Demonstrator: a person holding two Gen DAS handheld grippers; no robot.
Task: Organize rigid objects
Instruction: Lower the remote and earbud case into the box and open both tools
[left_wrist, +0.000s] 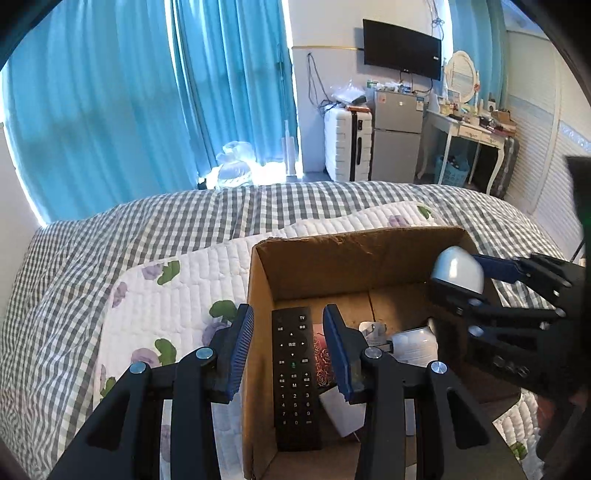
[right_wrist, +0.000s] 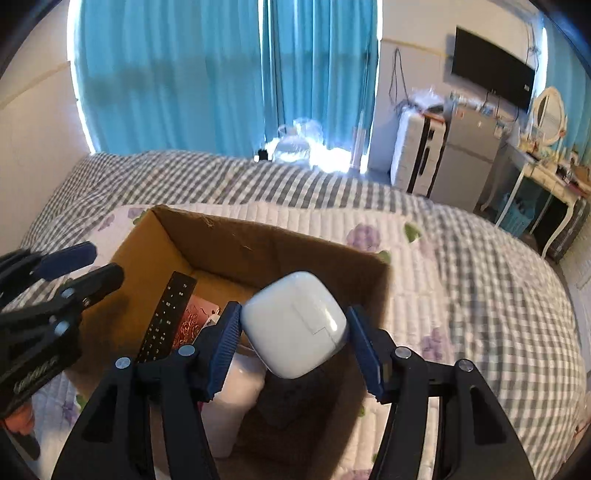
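the white earbud case (right_wrist: 295, 328), smooth, glossy and rounded at the corners, sits clamped between the ribbed blue pads (right_wrist: 224, 345) of the right gripper (right_wrist: 293, 343), held above the open cardboard box (right_wrist: 236, 236). from the left wrist view the same case (left_wrist: 458, 269) shows as a pale dome over the box's right wall. inside the box (left_wrist: 332, 251) lie a long black remote control (left_wrist: 295, 376) with rows of small buttons, a red card with a rose pattern (left_wrist: 322, 354) beside it, and some white items (left_wrist: 413, 345) whose nature is hard to tell. the left gripper (left_wrist: 288, 350) hangs with its jaws spread wide, empty, the left pad outside the box wall and the right pad over the box; the remote is seen between them.

the box is plain brown corrugated board with a frayed rim, and it rests on a white quilted cover with purple flowers (left_wrist: 166, 295), which lies over a grey and white checked bedspread (left_wrist: 110, 229). beyond the bed hang turquoise curtains (left_wrist: 110, 103); a white ribbed suitcase (left_wrist: 347, 144), a small grey fridge (left_wrist: 397, 144), a wall television (left_wrist: 402, 48) and a white dressing table with an oval mirror (left_wrist: 461, 125) stand along the far wall.
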